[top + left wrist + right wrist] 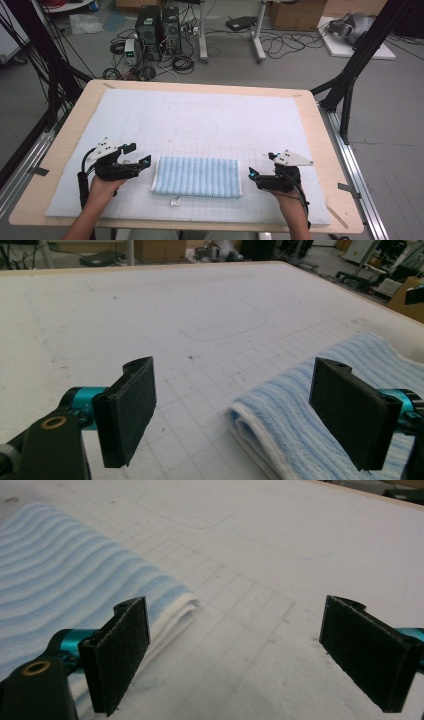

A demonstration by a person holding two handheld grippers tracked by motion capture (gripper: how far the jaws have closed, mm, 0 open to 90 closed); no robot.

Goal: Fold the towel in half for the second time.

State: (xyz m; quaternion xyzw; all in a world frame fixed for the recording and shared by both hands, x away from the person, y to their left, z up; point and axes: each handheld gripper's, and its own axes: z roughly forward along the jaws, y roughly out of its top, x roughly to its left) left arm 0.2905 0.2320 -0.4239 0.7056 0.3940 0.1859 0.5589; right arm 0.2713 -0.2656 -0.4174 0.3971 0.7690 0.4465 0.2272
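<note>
A folded striped towel (196, 176) lies flat on the counter (320, 145) between the left gripper (136, 156) and right gripper (262, 165), just beside each. Both sets of jaws stand wide apart, holding nothing. A small white tag (175, 202) near the towel's front edge is too small to read.

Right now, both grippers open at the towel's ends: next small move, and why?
Probably lift both grippers clear. The towel lies folded flat on the mat, and the left gripper and right gripper stand open beside its short ends with nothing between the jaws. It looks like a finished fold just let go.
</note>
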